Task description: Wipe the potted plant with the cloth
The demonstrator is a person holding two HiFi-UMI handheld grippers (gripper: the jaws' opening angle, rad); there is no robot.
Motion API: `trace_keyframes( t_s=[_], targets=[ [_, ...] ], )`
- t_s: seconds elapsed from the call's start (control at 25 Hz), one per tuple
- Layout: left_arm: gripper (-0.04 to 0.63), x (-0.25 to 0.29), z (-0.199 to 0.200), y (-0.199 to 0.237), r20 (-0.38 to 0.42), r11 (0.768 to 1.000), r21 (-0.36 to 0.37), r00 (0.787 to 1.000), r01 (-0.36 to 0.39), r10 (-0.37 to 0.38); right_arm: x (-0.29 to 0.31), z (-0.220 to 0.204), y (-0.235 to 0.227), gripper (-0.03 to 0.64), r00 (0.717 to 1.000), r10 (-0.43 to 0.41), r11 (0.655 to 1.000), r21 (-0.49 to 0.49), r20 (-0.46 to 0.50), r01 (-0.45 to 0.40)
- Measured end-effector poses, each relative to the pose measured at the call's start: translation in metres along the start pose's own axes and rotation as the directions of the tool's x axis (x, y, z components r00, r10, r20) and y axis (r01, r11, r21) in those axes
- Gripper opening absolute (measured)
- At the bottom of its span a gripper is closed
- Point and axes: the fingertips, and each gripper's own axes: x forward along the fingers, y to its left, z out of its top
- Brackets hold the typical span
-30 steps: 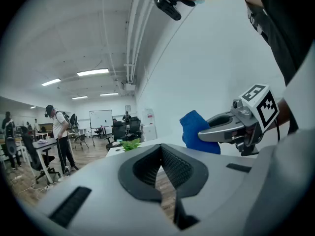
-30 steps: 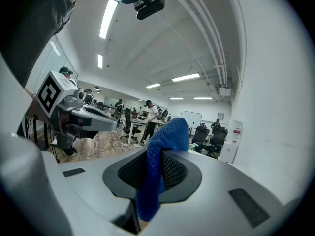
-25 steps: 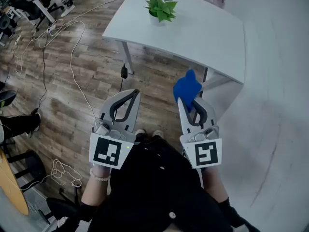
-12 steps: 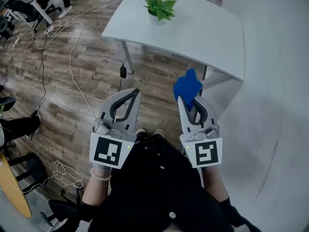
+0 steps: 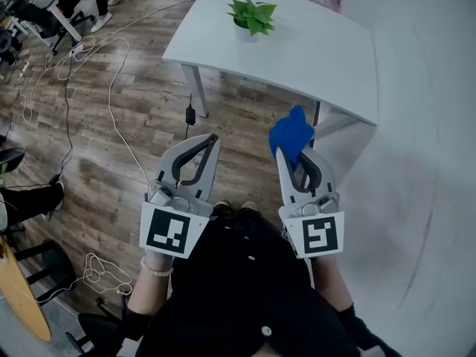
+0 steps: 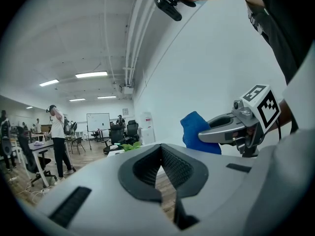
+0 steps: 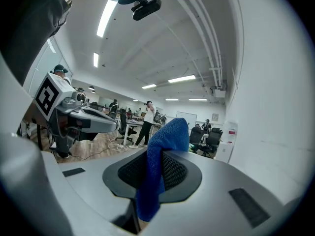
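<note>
A small potted plant [image 5: 252, 17] with green leaves in a white pot stands on the white table [image 5: 320, 58], far ahead of both grippers. My right gripper [image 5: 281, 151] is shut on a blue cloth [image 5: 291, 134], which sticks up and forward past its tips; the right gripper view shows the blue cloth [image 7: 160, 161] pinched between the ribbed pads. My left gripper [image 5: 210, 140] is shut with nothing in it. In the left gripper view the plant [image 6: 129, 146] shows small beyond the jaws, and the right gripper's cloth [image 6: 197, 132] hangs at the right.
Cables [image 5: 111, 73] trail over the wooden floor left of the table. A white wall [image 5: 431, 125] runs along the right. Office chairs and desks stand at the far left, with people [image 6: 58, 141] in the room's background. My feet show below the grippers.
</note>
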Motion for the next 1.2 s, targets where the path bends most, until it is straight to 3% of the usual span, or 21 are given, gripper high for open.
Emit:
trace_keyframes(
  t_s=[0.44,1.2],
  targets=[
    [0.014,-0.018,-0.007,0.012,0.011,0.999,0.016,1.0,0.03,-0.03,-0.006,0.002,0.018,0.084,0.999,-0.053,0.998,0.016,0.002,0.053],
    [0.014,0.003,-0.012,0.035,0.005,1.0,0.024,1.0,-0.017,0.017,0.038,-0.005,0.003,0.084,1.0,-0.014,1.0,0.019,0.024,0.014]
  ],
)
